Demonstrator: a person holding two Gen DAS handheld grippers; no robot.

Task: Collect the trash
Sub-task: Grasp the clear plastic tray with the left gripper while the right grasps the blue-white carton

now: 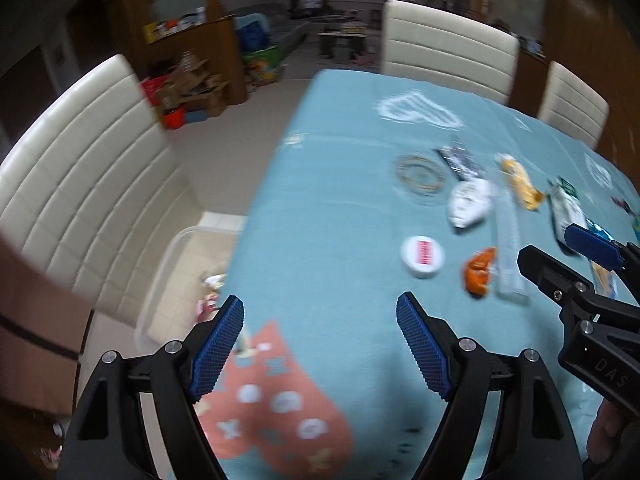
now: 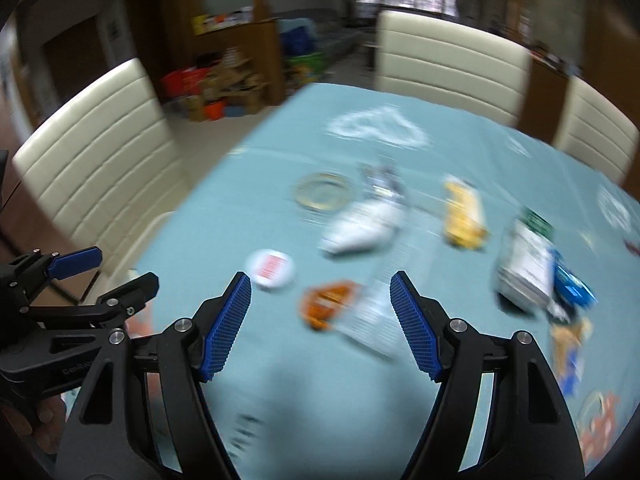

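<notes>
Trash lies scattered on the teal tablecloth (image 1: 340, 200): a white round lid with a red label (image 1: 423, 256) (image 2: 271, 269), an orange wrapper (image 1: 478, 270) (image 2: 328, 304), a clear strip wrapper (image 1: 508, 248) (image 2: 372, 320), a white packet (image 1: 470, 202) (image 2: 364, 228), a yellow wrapper (image 1: 520, 184) (image 2: 464, 216) and a green-and-white packet (image 1: 566, 208) (image 2: 528, 264). My left gripper (image 1: 320, 304) (image 2: 108, 272) hangs open and empty over the table's near left part. My right gripper (image 2: 320, 280) (image 1: 560, 248) is open and empty above the orange and clear wrappers.
A clear plastic bin (image 1: 168, 264) with some trash in it stands on the floor at the table's left edge. A glass dish (image 1: 420, 172) sits beyond the lid. Cream chairs (image 1: 80, 184) (image 1: 448, 52) flank the left side and far end. Both views are motion-blurred.
</notes>
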